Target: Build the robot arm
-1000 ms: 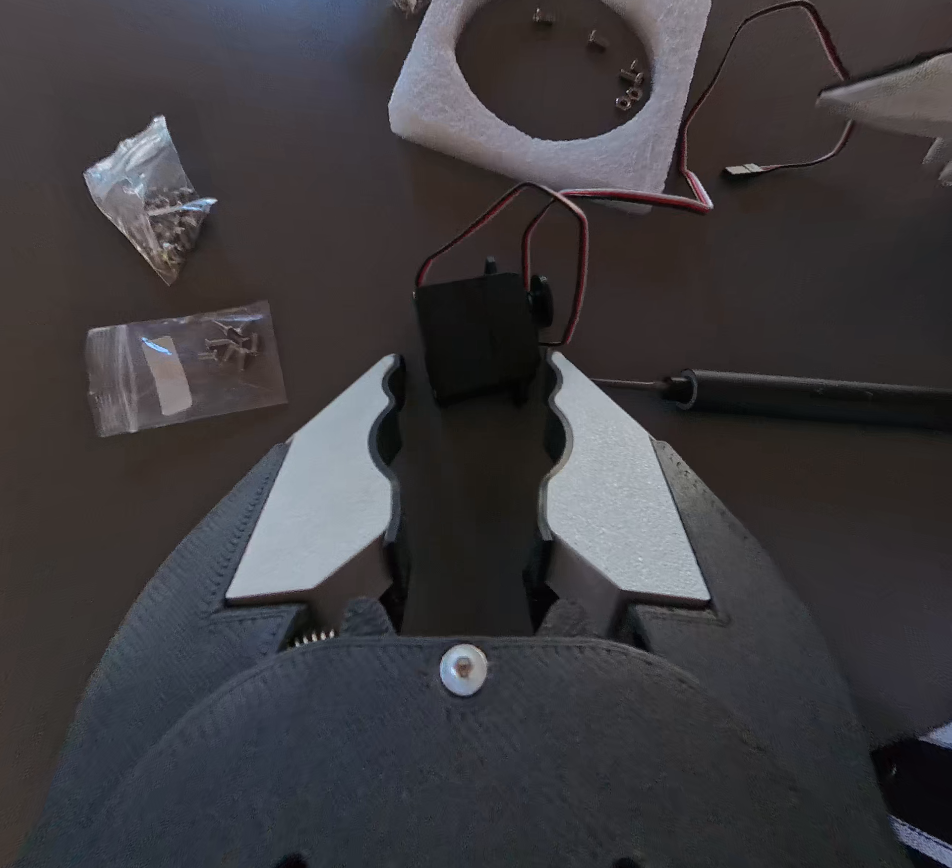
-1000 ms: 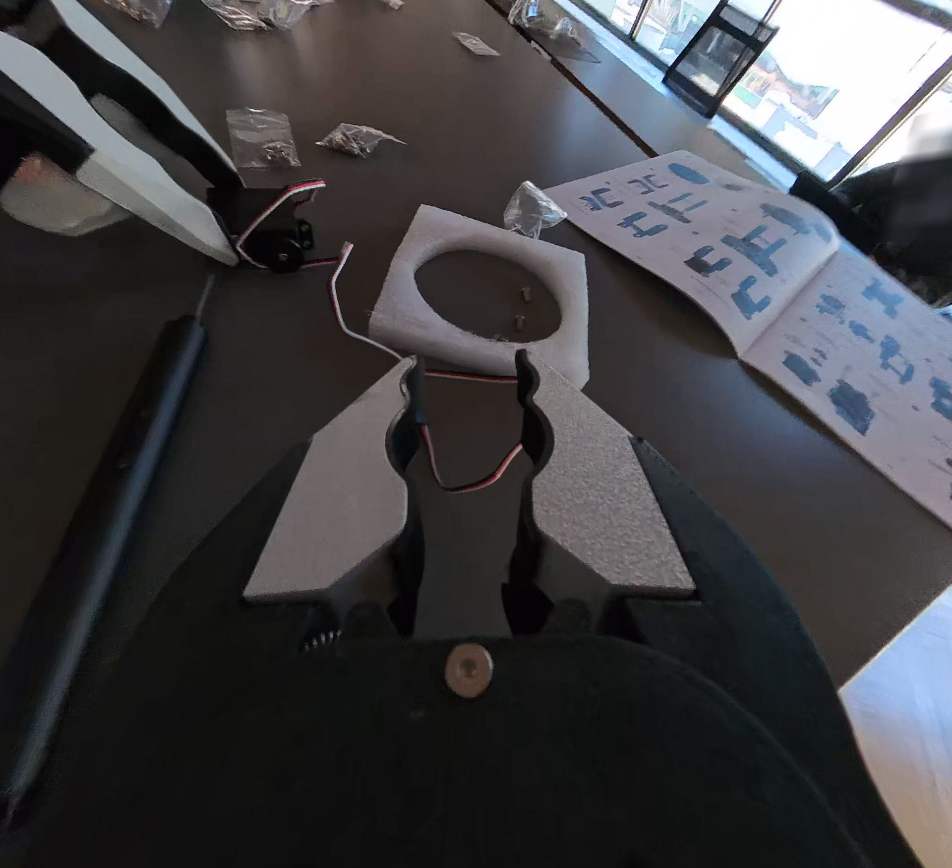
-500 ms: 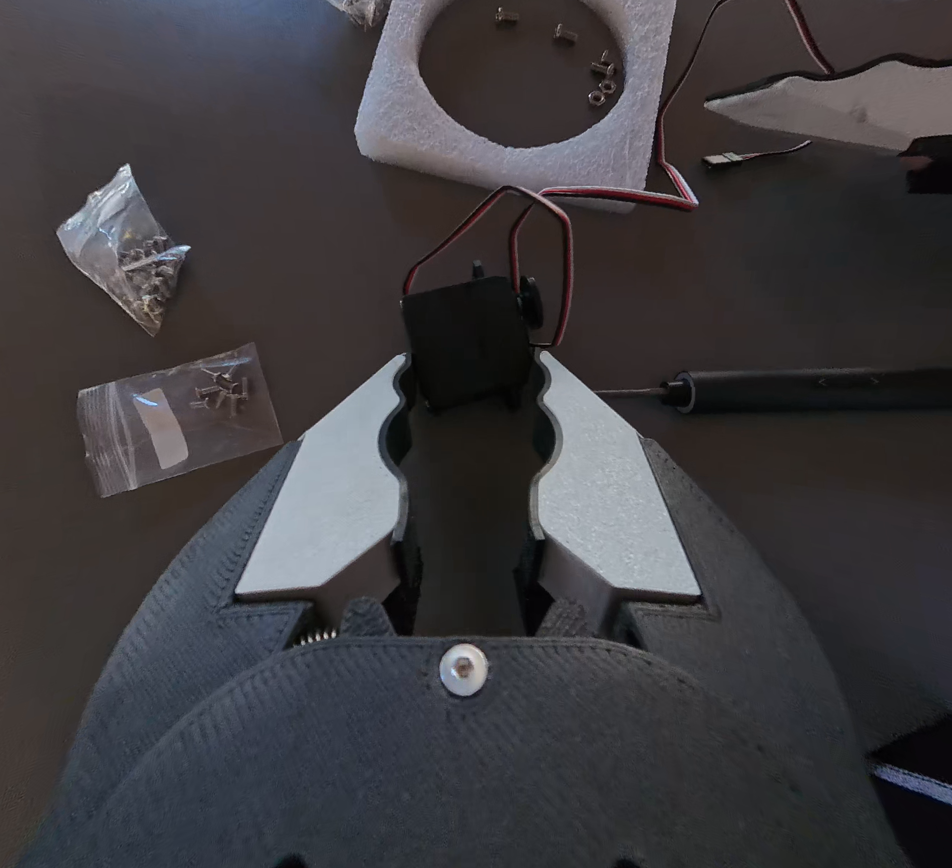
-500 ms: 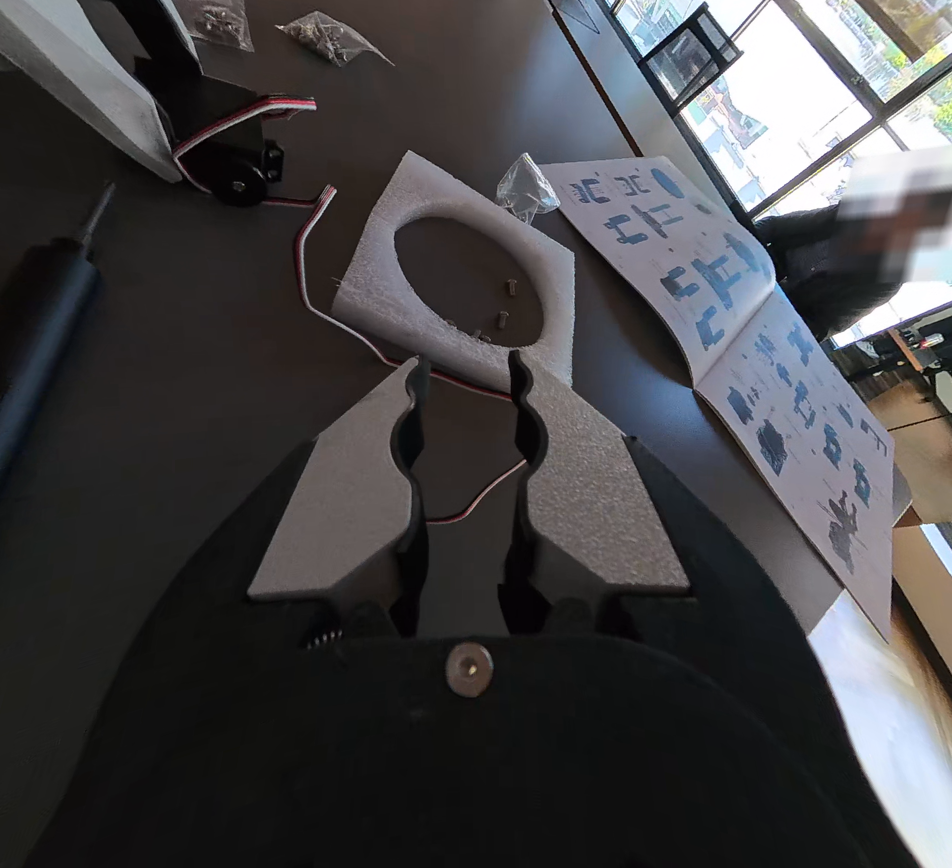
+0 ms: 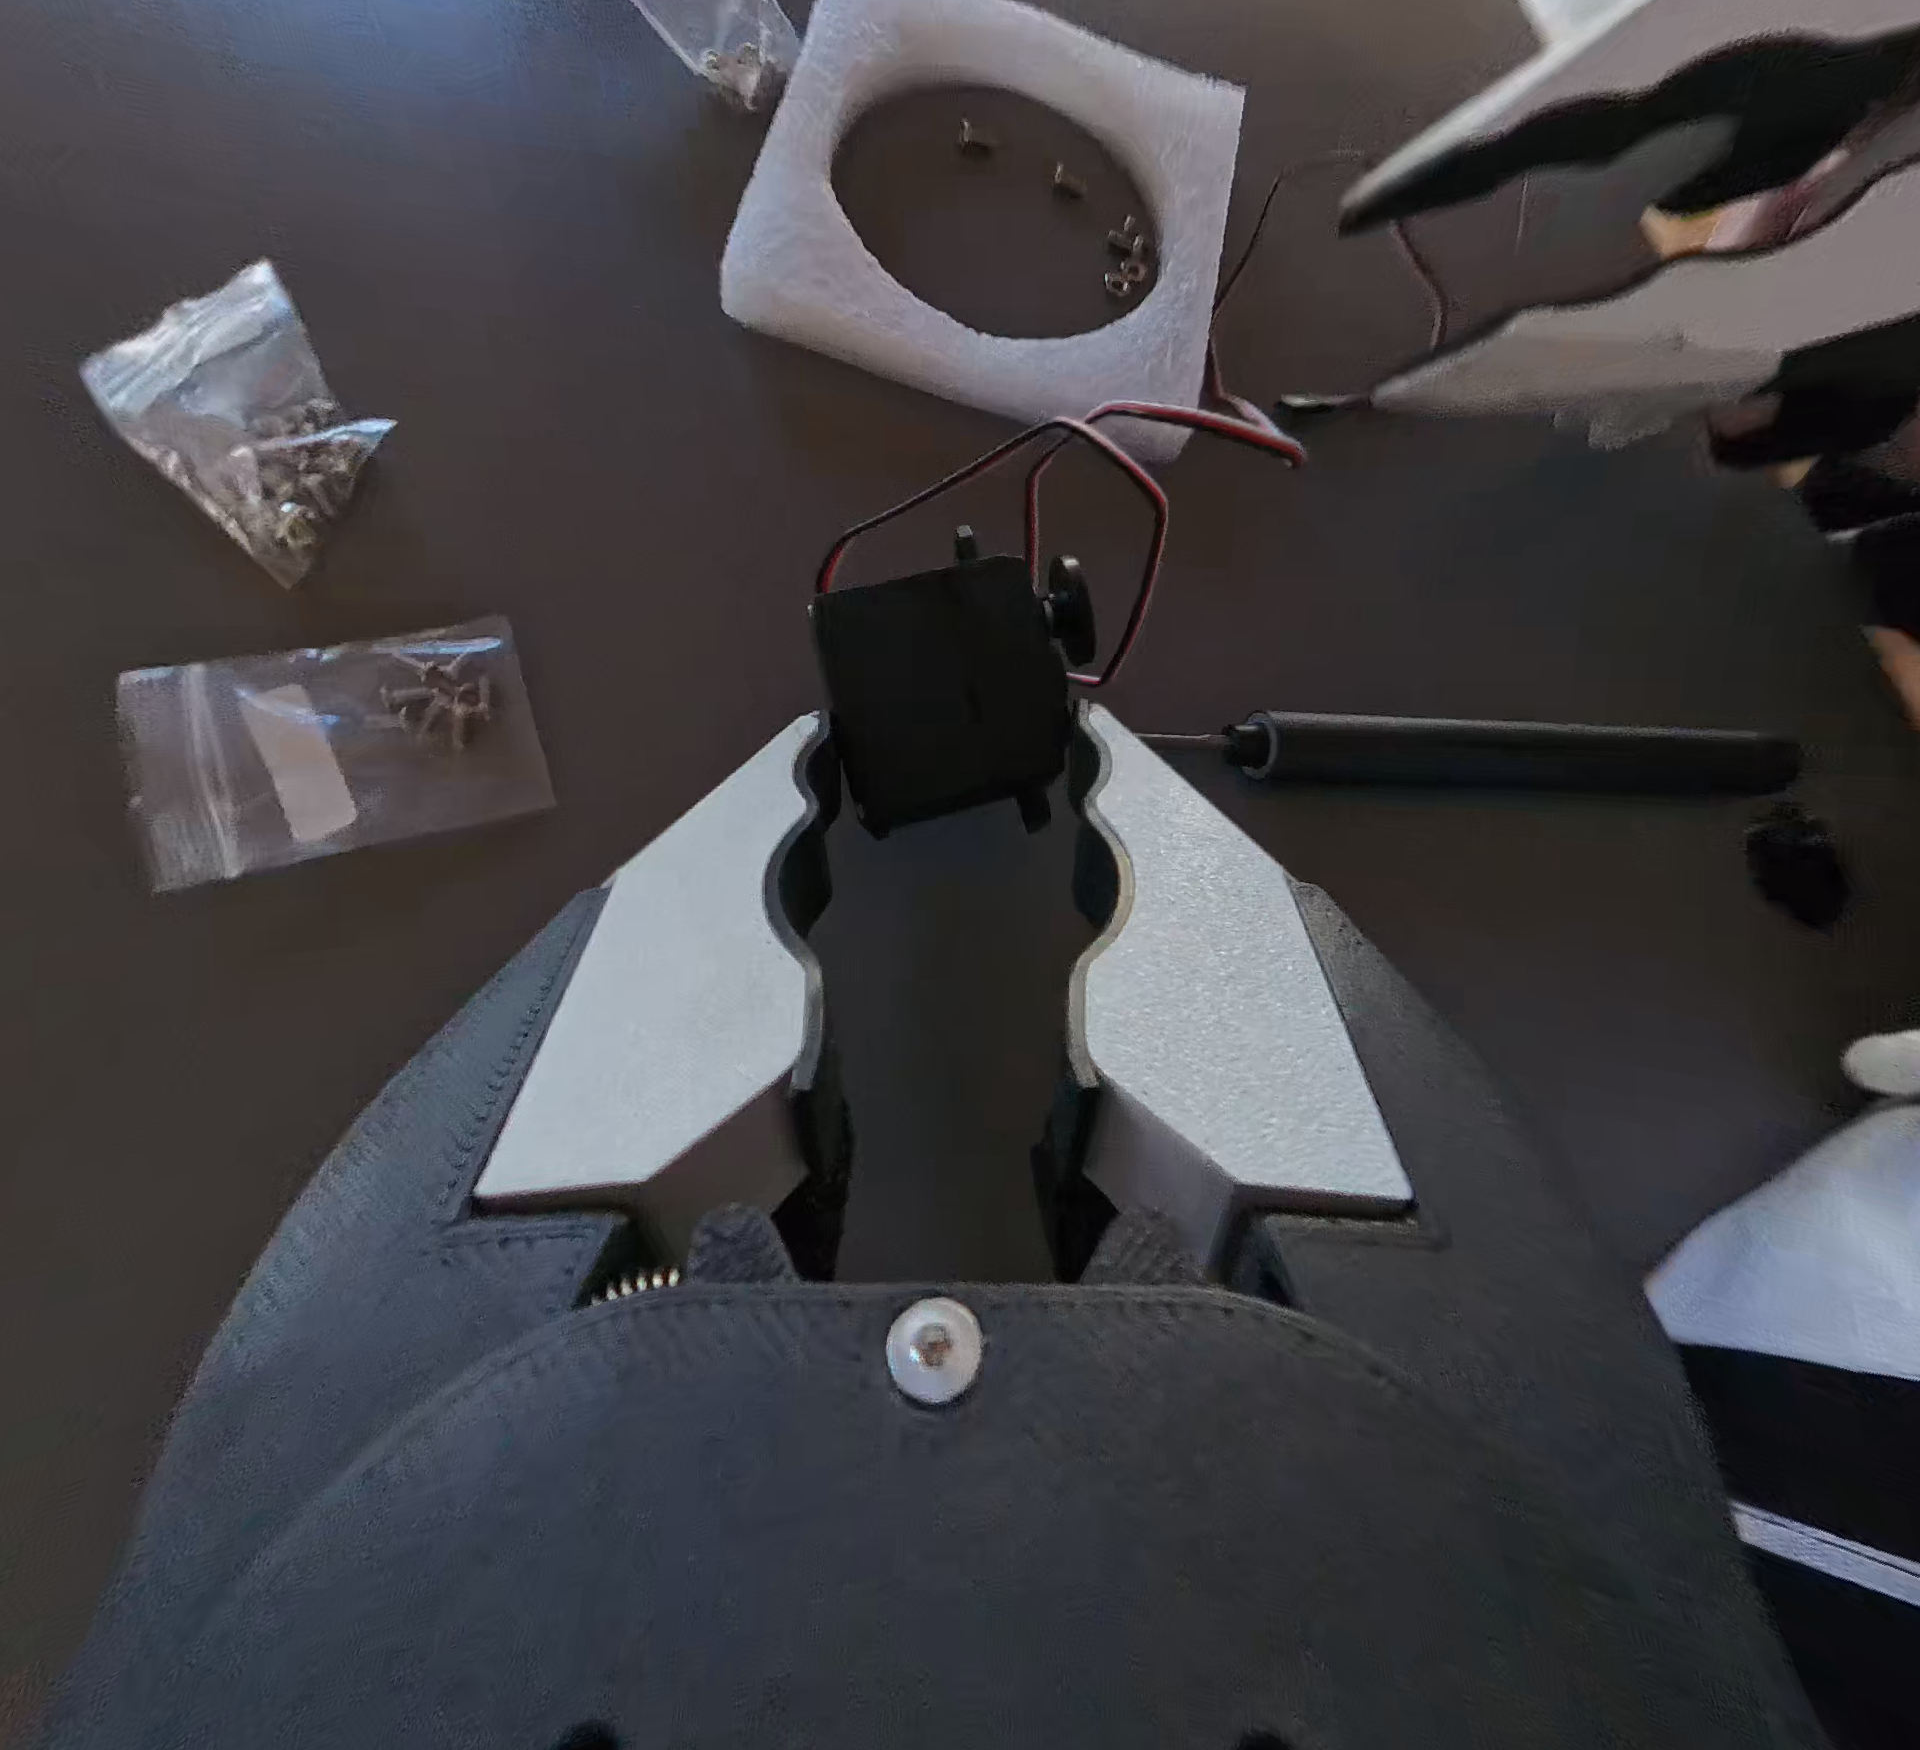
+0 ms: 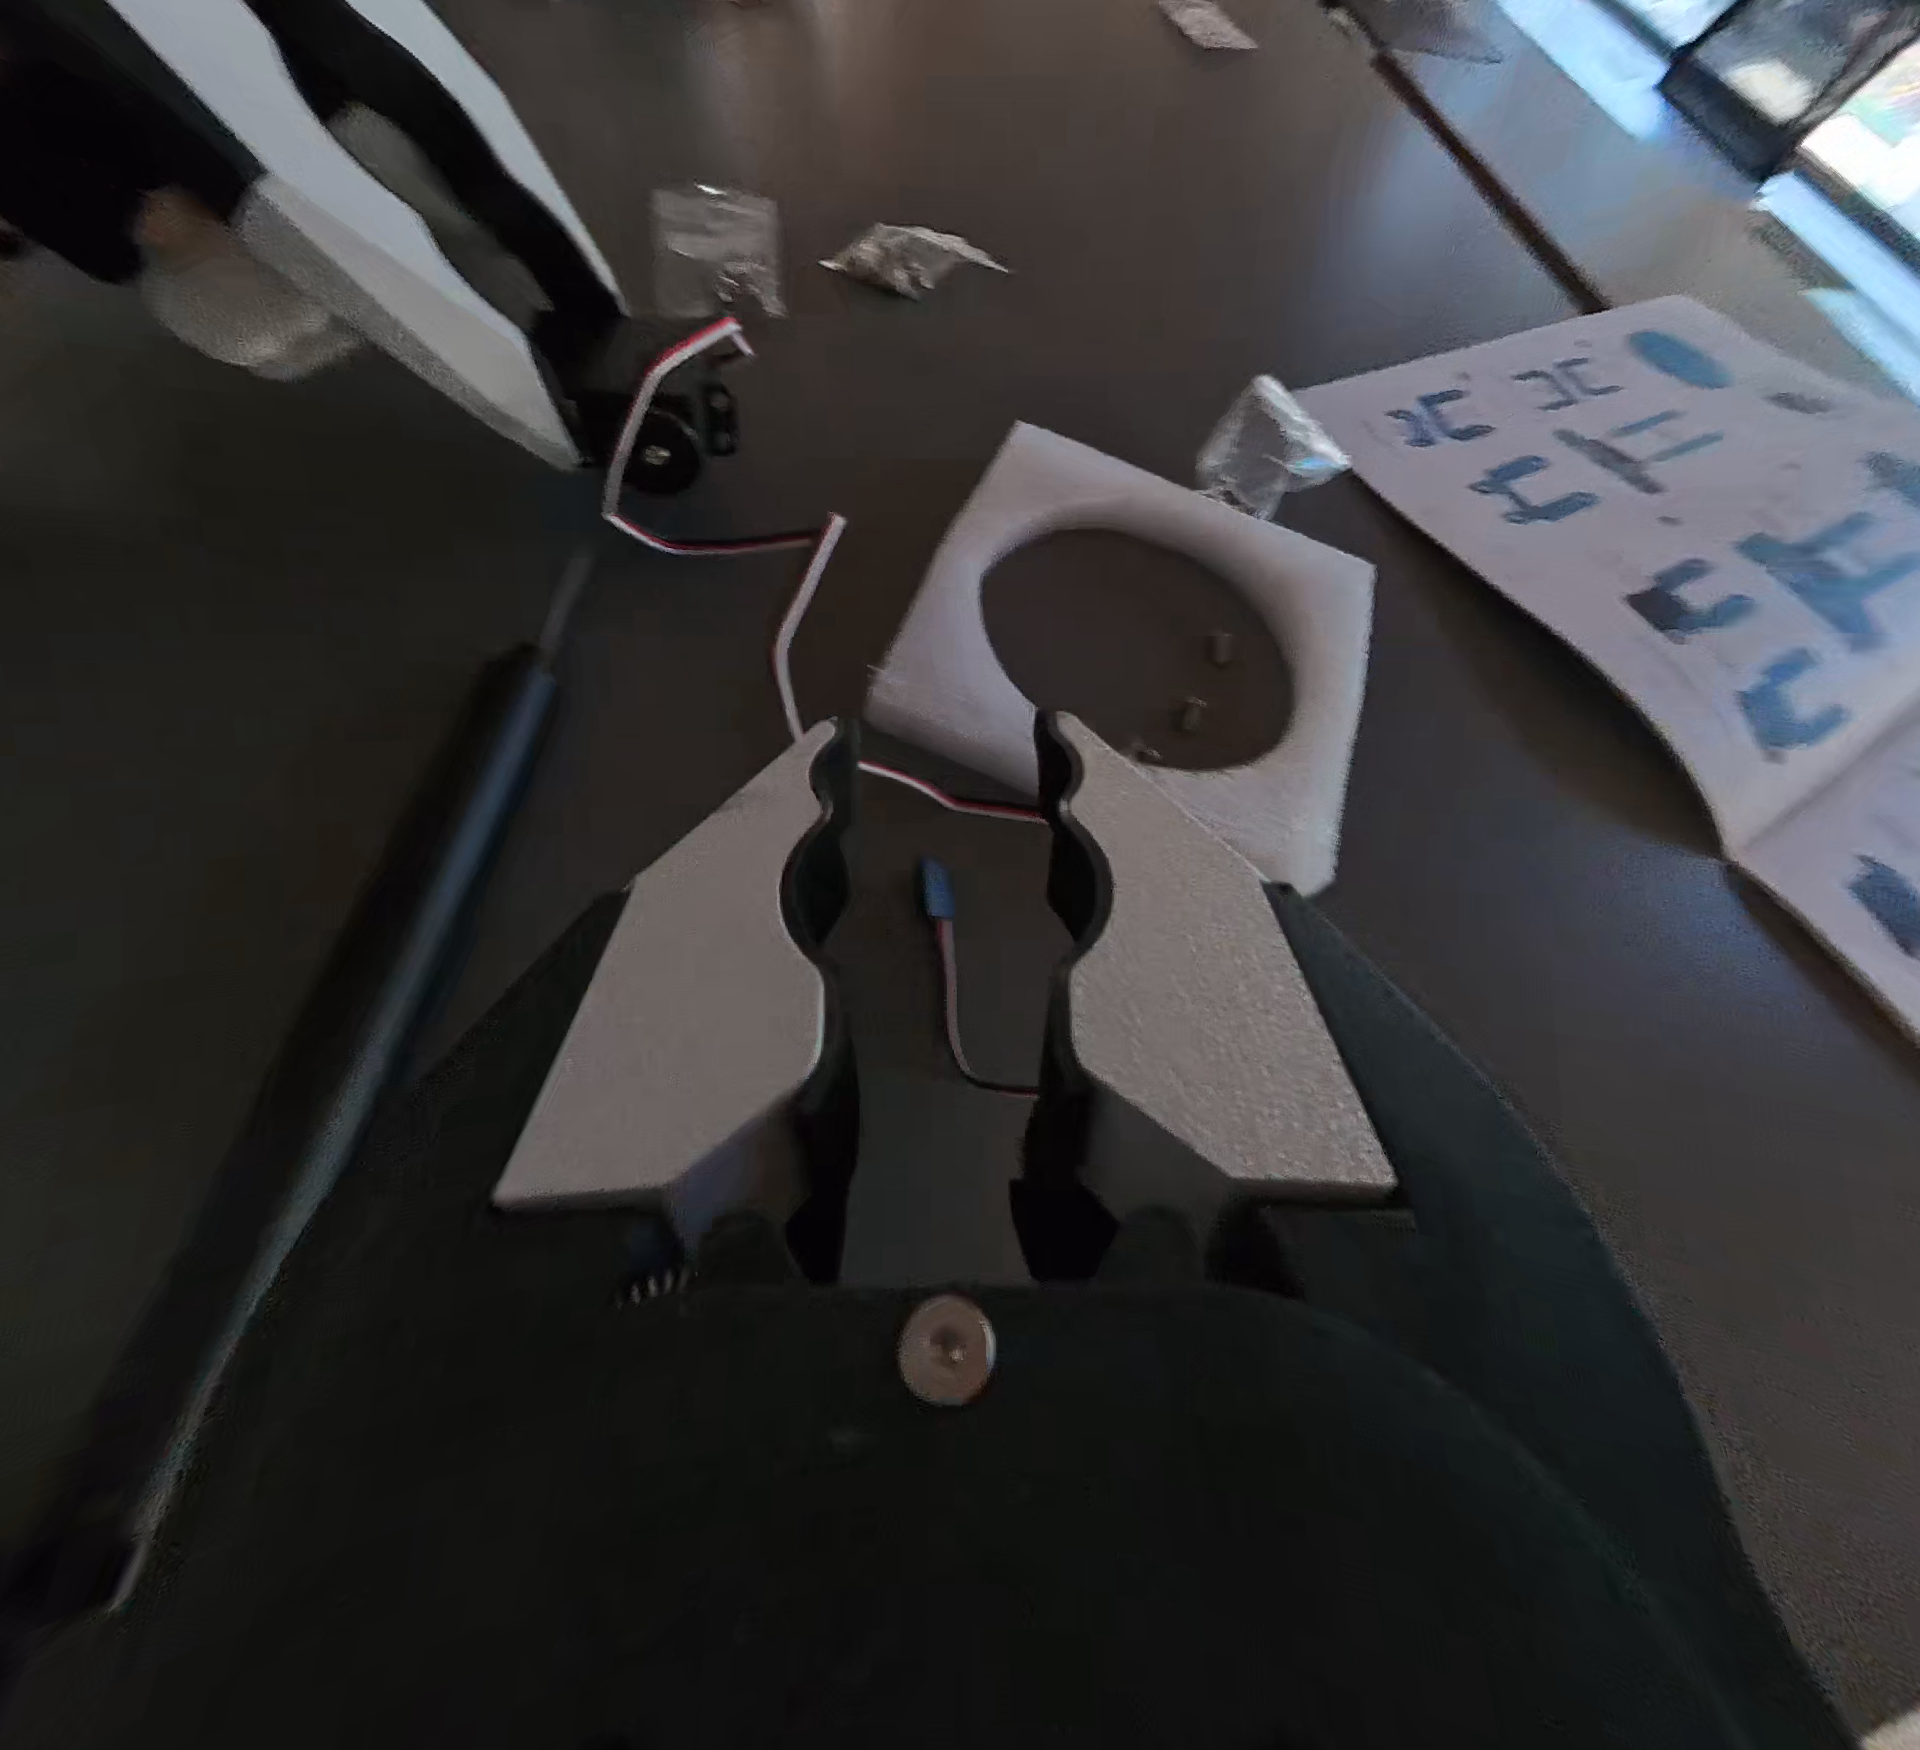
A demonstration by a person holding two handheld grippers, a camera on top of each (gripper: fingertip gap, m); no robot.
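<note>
The left gripper clamps a small black box-shaped servo motor between its fingertips, above the dark brown table. The servo's thin red, white and black lead loops out toward the right gripper, whose fingers stand narrowly apart with the lead crossing between the tips and its small plug end lying in the gap; nothing is pinched there. Near both sits a white square foam frame with a round cut-out ringing a few loose screws. A slim black screwdriver lies untouched just right of the servo. Three clear plastic bags of screws rest sealed to the left. An open white booklet with blue diagrams lies beyond the foam; its print is too blurred to read.
</note>
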